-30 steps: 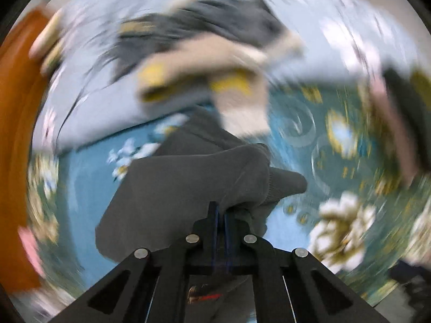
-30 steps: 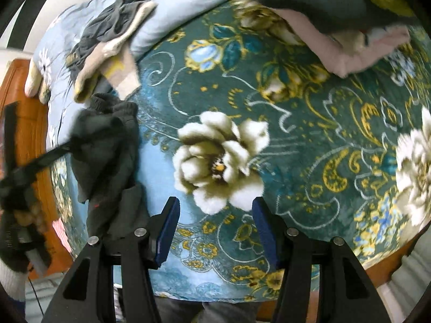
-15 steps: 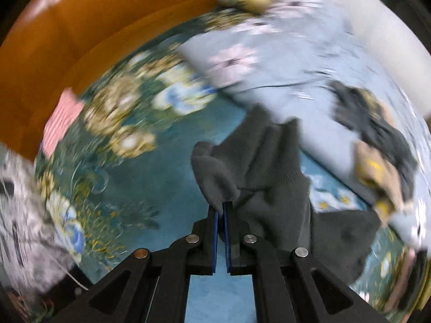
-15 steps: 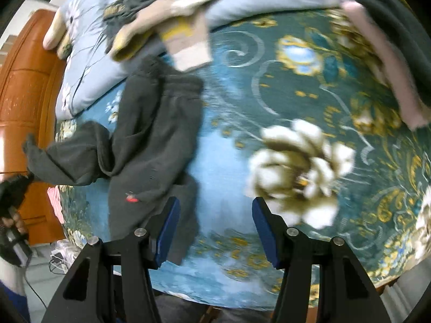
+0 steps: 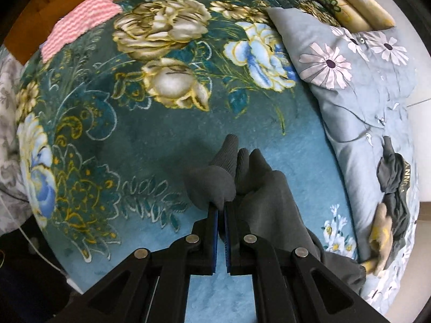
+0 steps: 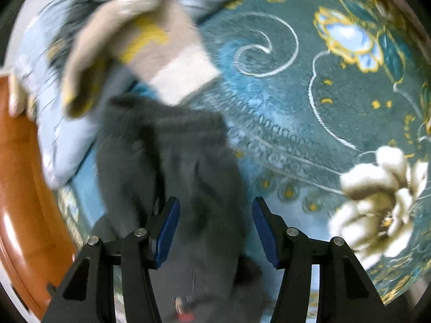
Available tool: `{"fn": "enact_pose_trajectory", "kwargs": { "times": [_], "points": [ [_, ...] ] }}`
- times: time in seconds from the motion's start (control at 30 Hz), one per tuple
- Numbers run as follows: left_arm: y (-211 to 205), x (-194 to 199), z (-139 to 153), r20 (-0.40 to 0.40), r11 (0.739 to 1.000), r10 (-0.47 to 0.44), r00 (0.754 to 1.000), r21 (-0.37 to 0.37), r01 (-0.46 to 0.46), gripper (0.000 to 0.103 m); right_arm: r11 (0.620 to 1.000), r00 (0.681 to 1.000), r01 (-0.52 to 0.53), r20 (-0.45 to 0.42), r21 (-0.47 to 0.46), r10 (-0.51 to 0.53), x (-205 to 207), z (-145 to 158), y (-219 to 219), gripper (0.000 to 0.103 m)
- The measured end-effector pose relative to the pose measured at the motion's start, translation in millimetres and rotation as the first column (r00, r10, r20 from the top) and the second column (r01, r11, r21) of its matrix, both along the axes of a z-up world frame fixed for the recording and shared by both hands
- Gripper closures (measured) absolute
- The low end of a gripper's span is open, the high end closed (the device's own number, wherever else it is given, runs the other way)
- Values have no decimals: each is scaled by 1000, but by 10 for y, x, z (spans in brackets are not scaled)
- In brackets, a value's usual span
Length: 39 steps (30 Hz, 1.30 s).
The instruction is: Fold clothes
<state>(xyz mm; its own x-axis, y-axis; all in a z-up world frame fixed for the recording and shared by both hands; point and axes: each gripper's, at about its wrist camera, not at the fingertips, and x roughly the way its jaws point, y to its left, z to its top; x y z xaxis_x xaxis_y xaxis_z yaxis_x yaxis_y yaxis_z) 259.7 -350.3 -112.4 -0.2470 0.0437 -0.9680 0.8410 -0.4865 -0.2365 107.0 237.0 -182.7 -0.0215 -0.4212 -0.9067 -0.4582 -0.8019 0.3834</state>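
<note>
teal floral blanket (image 5: 140, 140) covered the bed by an orange wooden frame (image 6: 24, 188); left claw (image 5: 221, 210) pinched the grey garment (image 5: 264, 196) lying there, right claw (image 6: 214, 226) spread above it; only the left view showed a pink towel (image 5: 80, 23)

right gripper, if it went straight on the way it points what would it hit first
Most likely the dark grey garment lying just ahead of the open right gripper on the floral blanket; the view is blurred, so depth is uncertain.
</note>
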Motion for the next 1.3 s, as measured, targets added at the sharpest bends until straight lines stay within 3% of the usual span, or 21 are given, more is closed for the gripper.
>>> {"fn": "enact_pose_trajectory", "kwargs": {
  "times": [0.1,0.33,0.53,0.67,0.77,0.87,1.07,1.17,1.2,1.3],
  "points": [
    [7,-83,2,-7,1000,-6,1000,11,6,99,998,997,65,39,-16,-64,-55,-175,-39,47],
    [58,-292,87,-38,999,-31,999,13,31,99,997,999,39,-1,-68,-39,-52,-79,-185,84],
    [177,-673,397,-120,992,-130,984,-24,128,99,991,984,71,-155,-118,-88,-15,538,-18,91],
    [361,-1041,721,-219,975,-223,950,-57,215,99,983,947,142,-273,-113,-168,165,1057,371,91],
    [563,-1362,803,-228,950,-313,922,-88,301,99,981,933,185,-304,-49,-191,318,1270,725,91],
    [714,-1583,633,-214,936,-350,912,-44,349,97,974,941,225,-263,10,-215,510,1256,1025,91],
    [1006,-1517,175,-127,931,-335,934,106,349,93,954,942,301,-155,8,-296,984,1021,1268,91],
    [1176,-1240,96,-132,927,-326,936,147,344,75,956,946,294,-145,5,-291,1052,976,1254,91],
    [1232,-1122,64,-127,926,-321,938,165,339,62,957,947,289,-148,4,-285,1044,995,1258,91],
    [1412,-739,-43,-107,921,-292,950,235,310,58,962,950,273,-156,0,-270,1021,1051,1273,91]
  ]
}}
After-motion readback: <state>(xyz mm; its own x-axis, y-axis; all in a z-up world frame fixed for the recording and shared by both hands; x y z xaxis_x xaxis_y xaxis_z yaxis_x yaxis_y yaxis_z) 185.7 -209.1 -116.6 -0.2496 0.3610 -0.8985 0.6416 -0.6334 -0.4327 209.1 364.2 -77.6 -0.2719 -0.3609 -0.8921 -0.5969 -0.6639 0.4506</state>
